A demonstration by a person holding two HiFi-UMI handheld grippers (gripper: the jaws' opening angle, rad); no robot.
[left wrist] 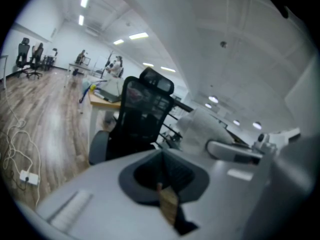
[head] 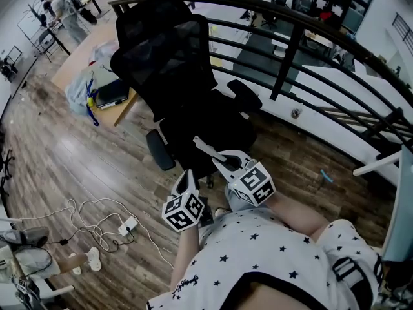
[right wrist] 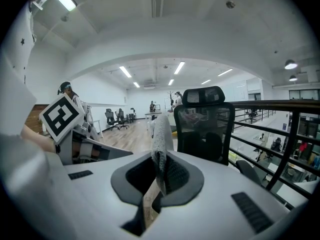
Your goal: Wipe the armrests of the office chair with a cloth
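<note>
cool, even light from ceiling strip lamps fills the bright office, leaving the black office chair nearly a silhouette, while fisheye lenses bend the railing and darken corners, and motion blur smears the left gripper view.

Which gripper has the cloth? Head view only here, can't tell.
Observer: The right gripper. Its own view shows a pale cloth pinched between the jaws, standing up past them.
Operator: Left one empty?
Observer: Yes. In the left gripper view, the left gripper has its jaws together with nothing between them.
</note>
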